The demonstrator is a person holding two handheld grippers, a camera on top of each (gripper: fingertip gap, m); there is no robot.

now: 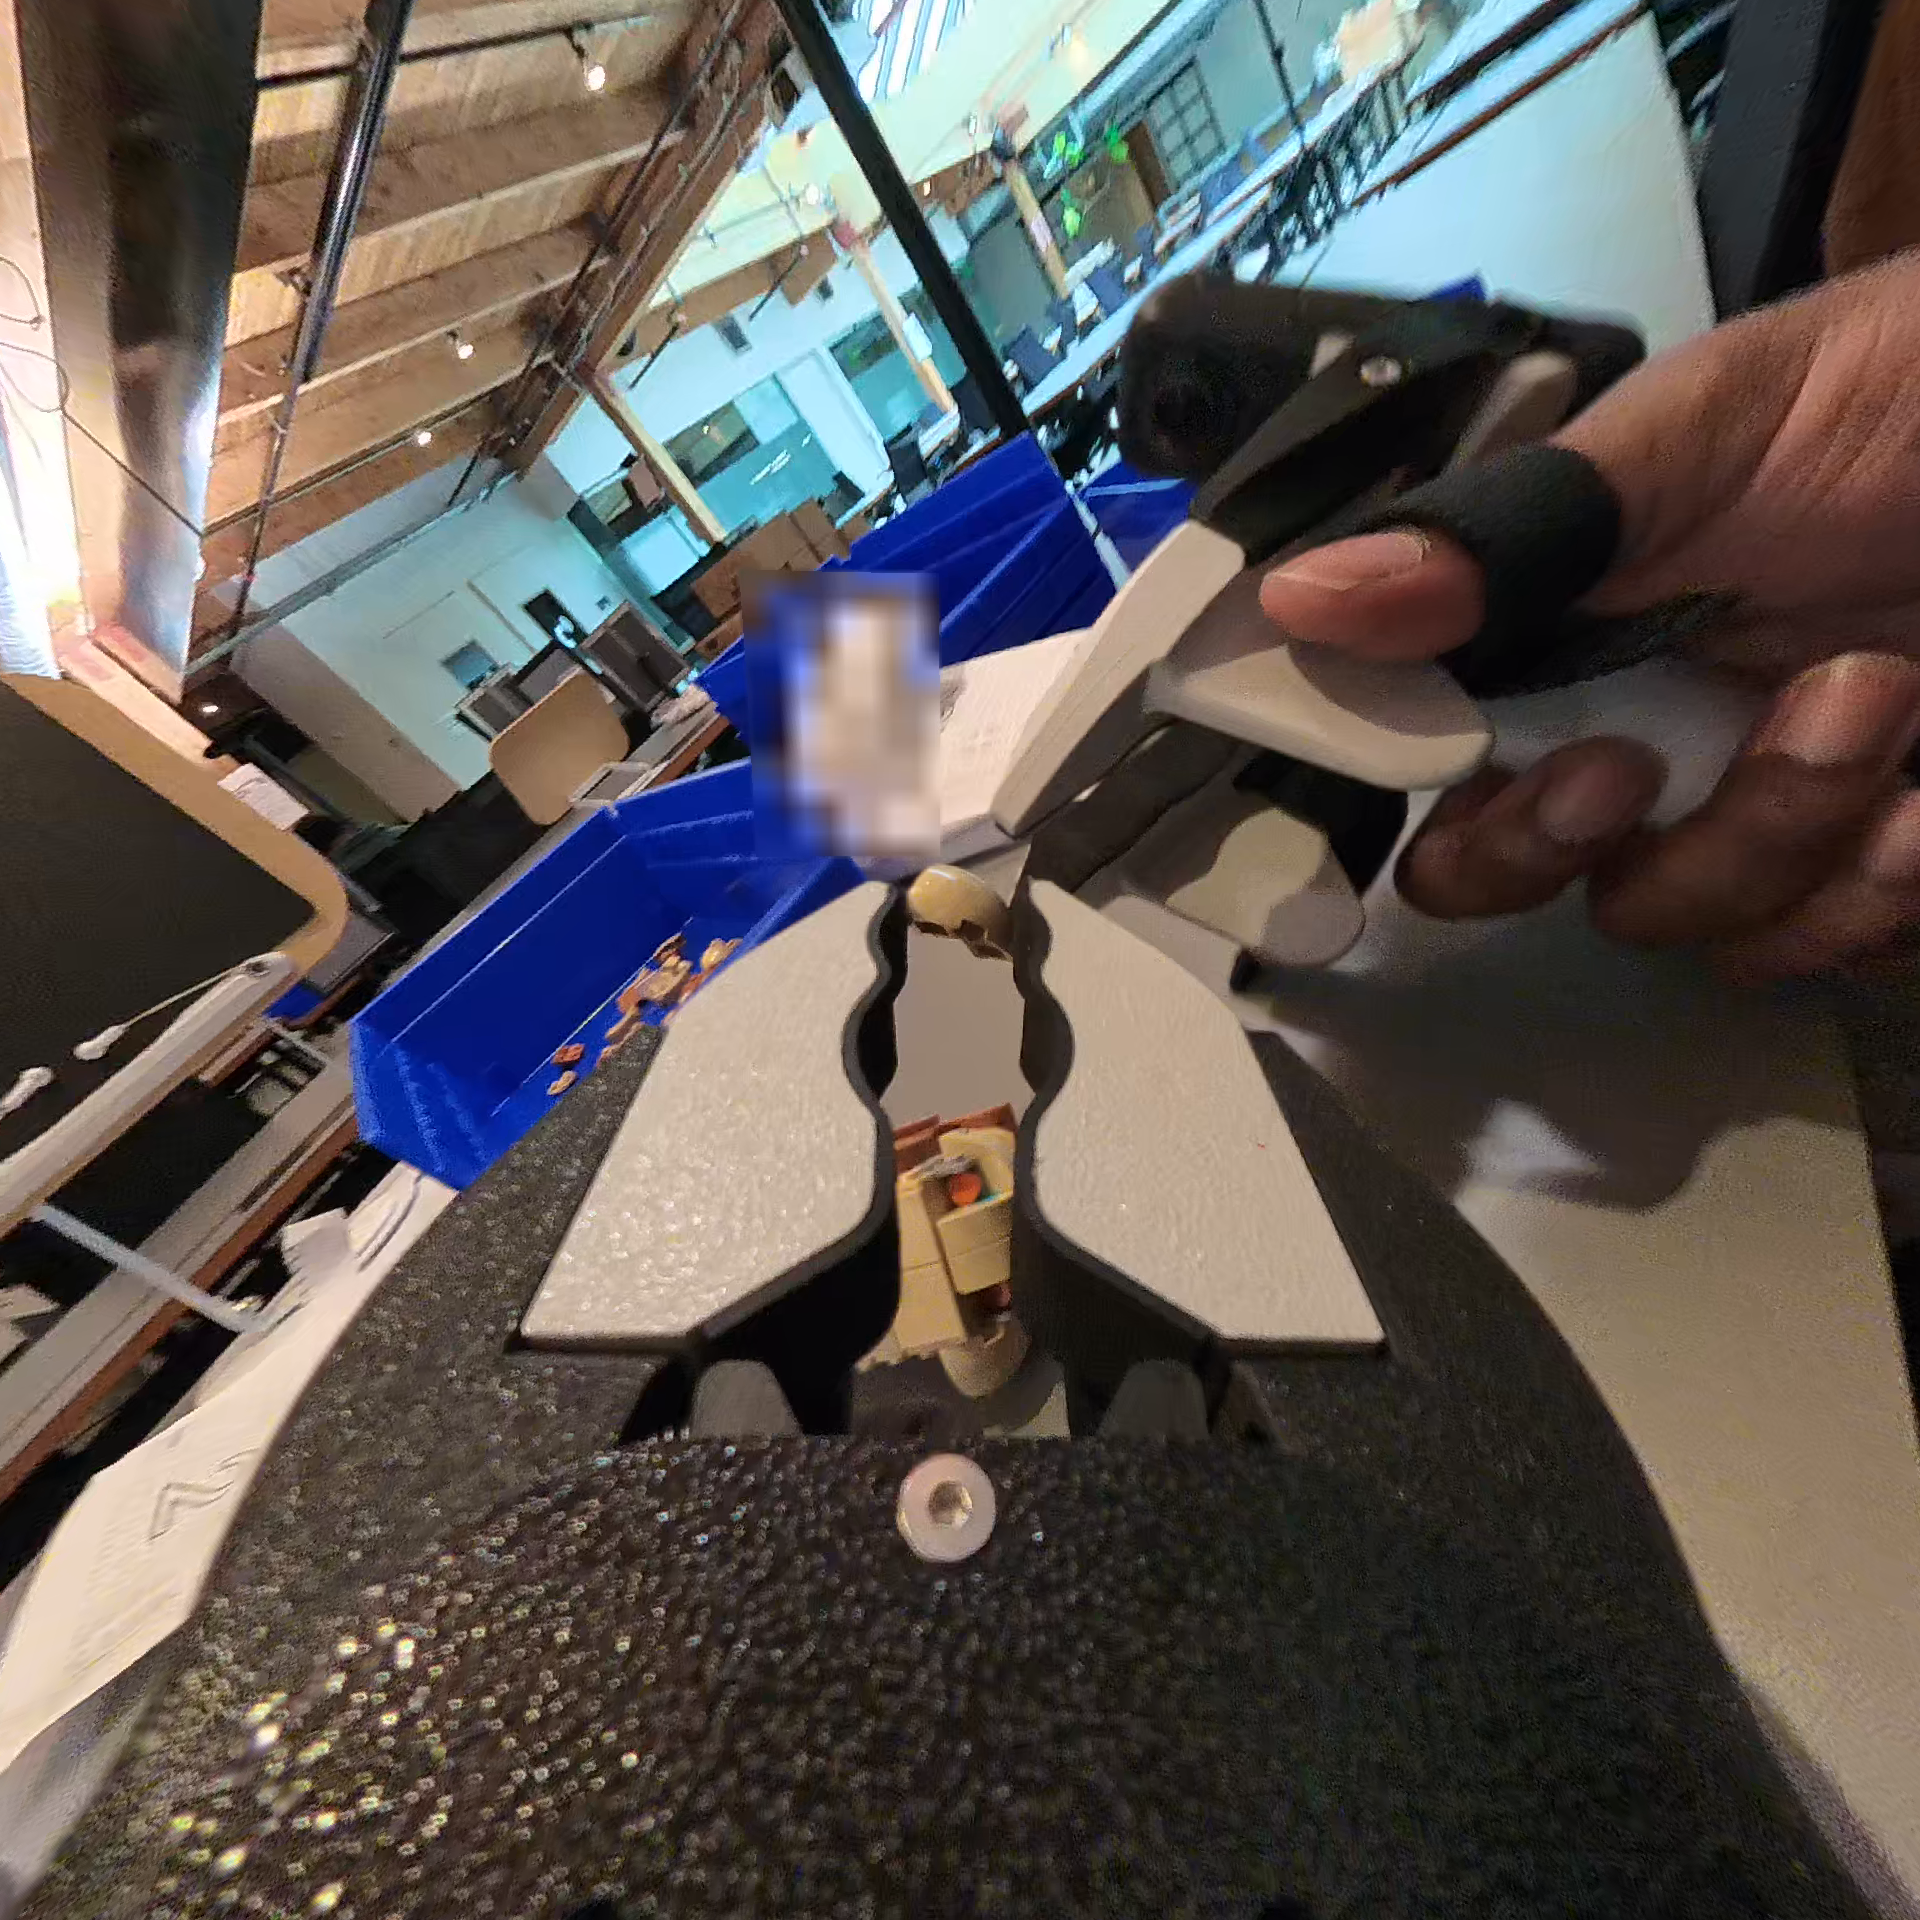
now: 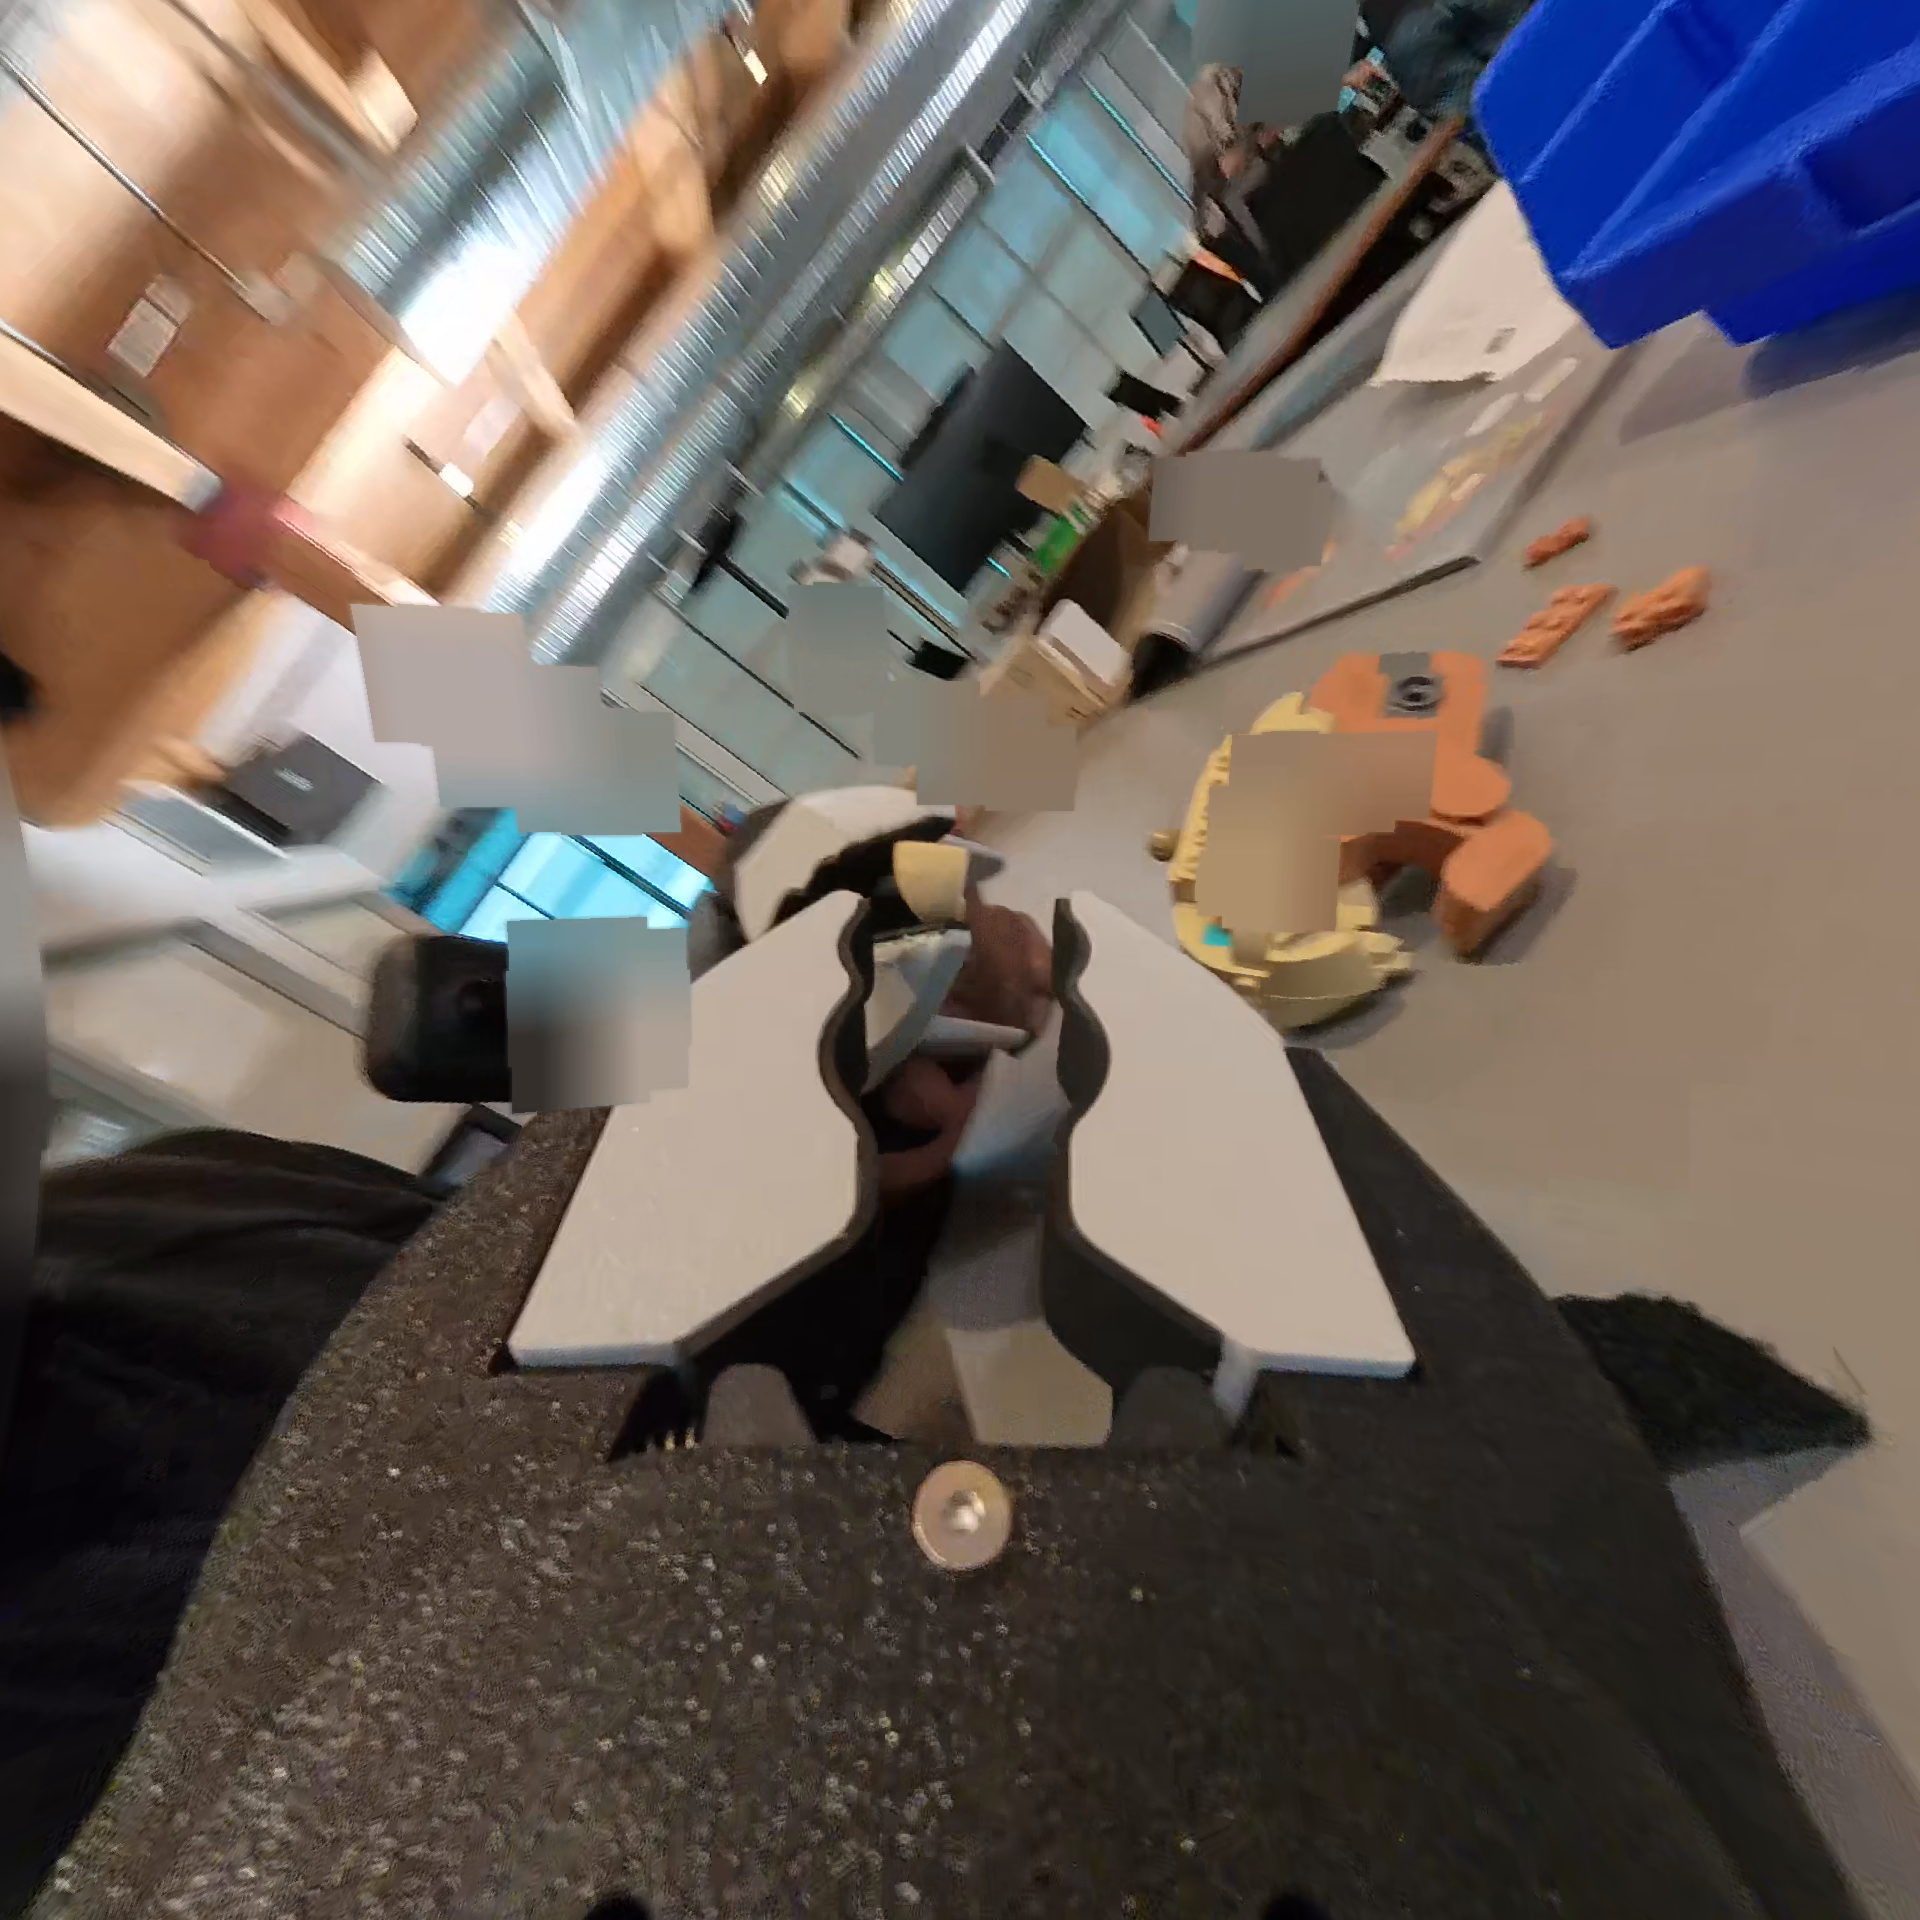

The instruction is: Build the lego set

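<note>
My left gripper (image 1: 956, 909) is shut on a small rounded tan piece (image 1: 954, 912) at its fingertips. Through the gap between its fingers I see a tan lego sub-assembly (image 1: 961, 1226) lower down. My right gripper (image 2: 961, 925) is open and empty; a hand holds it in the left wrist view (image 1: 1127, 873), just right of and beyond the tan piece. In the right wrist view the left gripper's finger (image 2: 800, 862) and its tan piece (image 2: 930, 878) lie just ahead of my right fingertips. A tan and orange-brown build (image 2: 1455, 862) sits on the grey table (image 2: 1558, 1195).
Loose orange-brown pieces (image 2: 1657, 608) lie beyond the build. A blue bin (image 2: 1714, 156) stands at the far right with papers (image 2: 1475, 332) beside it. In the left wrist view an open blue bin (image 1: 488, 1029) holds several small tan pieces (image 1: 665, 977). My two grippers' fingertips are within a few centimetres of each other.
</note>
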